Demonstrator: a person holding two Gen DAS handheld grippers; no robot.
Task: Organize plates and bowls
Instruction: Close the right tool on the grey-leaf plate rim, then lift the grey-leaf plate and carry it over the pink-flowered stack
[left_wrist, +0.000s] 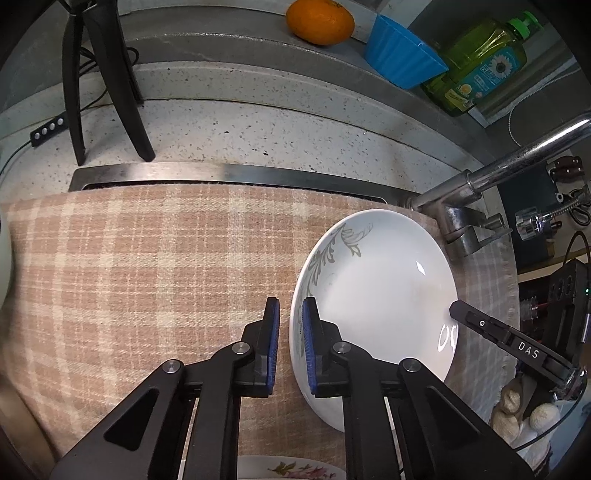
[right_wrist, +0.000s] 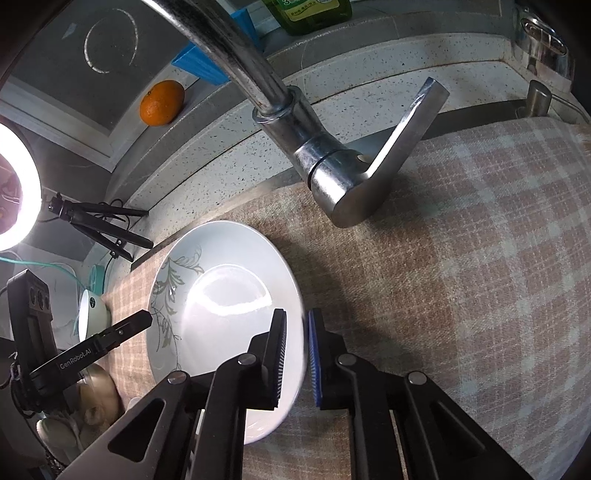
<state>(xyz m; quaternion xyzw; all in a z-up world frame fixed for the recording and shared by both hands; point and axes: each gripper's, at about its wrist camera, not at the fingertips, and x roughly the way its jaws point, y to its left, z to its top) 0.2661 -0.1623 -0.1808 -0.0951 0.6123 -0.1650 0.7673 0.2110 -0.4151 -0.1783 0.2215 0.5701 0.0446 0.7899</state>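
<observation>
Glazed white ceramic: the plate (left_wrist: 376, 295) is a deep, shiny dish with a grey leaf pattern down one side, lying on the plaid cloth (left_wrist: 147, 277) spread over the sink beside the tabletop.
Handling: stiff, fairly heavy for its size, slick under the glaze, and it will chip or shatter if it drops or knocks the metal faucet (right_wrist: 332, 173).
Where to hold: the rim, on opposite edges, is the only real purchase, and that is exactly where both tools are.
Left hand-held gripper (left_wrist: 291, 343): jaws drawn together over the plate's near-left rim, one blue pad inside, one outside; clamped, I'd say, though the outer pad's contact is hard to confirm.
Right hand-held gripper (right_wrist: 297, 360): closed on the opposite rim, edge pinched between the pads.
Judgement: a two-sided pinch suits a slippery dish, but a thin rim can pivot, so a level lift looks wise.
Hazard: the faucet body hangs just beside the plate's far edge.
Nearby: a floral plate (left_wrist: 291, 470) peeks in below; orange (left_wrist: 319, 22), blue container (left_wrist: 402, 55) and soap bottle (left_wrist: 480, 62) sit well apart on the back ledge.
</observation>
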